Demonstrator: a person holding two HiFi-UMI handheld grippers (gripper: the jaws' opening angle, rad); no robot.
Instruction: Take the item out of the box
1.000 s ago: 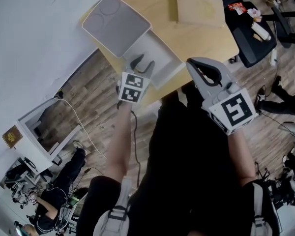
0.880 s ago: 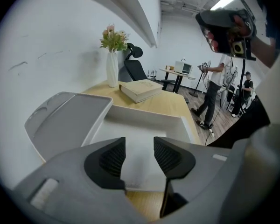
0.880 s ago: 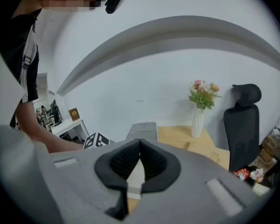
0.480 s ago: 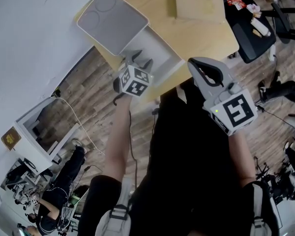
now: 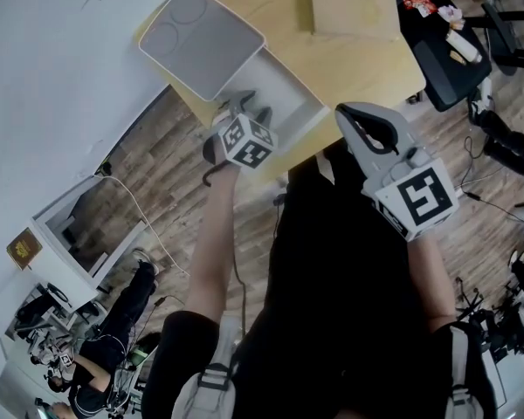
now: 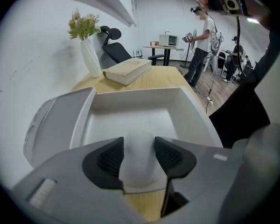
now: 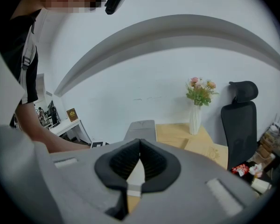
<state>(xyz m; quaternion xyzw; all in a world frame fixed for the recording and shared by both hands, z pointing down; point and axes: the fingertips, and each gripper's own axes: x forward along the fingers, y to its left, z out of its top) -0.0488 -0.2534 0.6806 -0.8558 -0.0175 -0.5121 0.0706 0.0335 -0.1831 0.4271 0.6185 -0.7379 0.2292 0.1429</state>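
A white box [image 5: 284,90] stands open on the wooden table [image 5: 358,59], its lid [image 5: 201,37] laid back at the upper left. My left gripper [image 5: 249,110] points steeply down at the box's near end. In the left gripper view its jaws [image 6: 139,146] are open and have just been opening. A pale rounded white shape [image 6: 139,164] shows between them against the white tray wall [image 6: 196,113]; I cannot tell if the pads touch it. My right gripper [image 5: 367,129] hangs shut and empty off the table's near edge, its pads [image 7: 151,160] meeting at the tips.
A tan book [image 5: 354,9] lies on the table's far side, beside a white vase of flowers [image 6: 86,45]. A black chair [image 5: 445,59] with small items stands right of the table. People stand further back [image 6: 200,41]. A white wall runs along the left.
My left gripper has sunk toward the open box and rolled, so its marker cube shows a different face. The right gripper has stayed put.
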